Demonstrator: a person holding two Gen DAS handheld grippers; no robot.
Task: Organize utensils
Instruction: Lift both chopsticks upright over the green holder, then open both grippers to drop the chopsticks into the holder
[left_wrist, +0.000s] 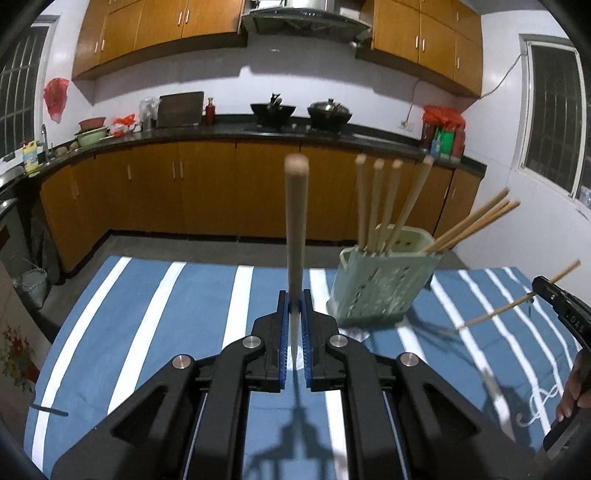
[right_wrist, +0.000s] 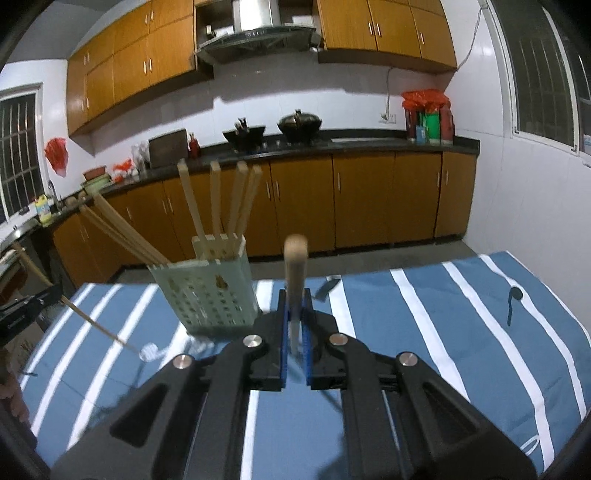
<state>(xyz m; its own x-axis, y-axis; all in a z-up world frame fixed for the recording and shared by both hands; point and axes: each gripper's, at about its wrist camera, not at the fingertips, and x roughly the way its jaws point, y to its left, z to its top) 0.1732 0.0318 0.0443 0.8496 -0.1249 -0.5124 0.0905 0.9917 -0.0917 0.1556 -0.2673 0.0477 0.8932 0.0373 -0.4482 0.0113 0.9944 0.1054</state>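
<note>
A pale green perforated utensil holder stands on the blue striped tablecloth, with several wooden-handled utensils upright in it and chopsticks leaning right. It also shows in the right wrist view. My left gripper is shut on a wooden-handled utensil, handle pointing up, left of the holder. My right gripper is shut on another wooden-handled utensil, right of the holder. Each gripper shows at the other view's edge holding its thin utensil.
A dark spoon lies on the cloth at the right, and a dark utensil lies near the far edge. A small dark item lies at the cloth's left edge. Kitchen cabinets and a counter stand behind the table.
</note>
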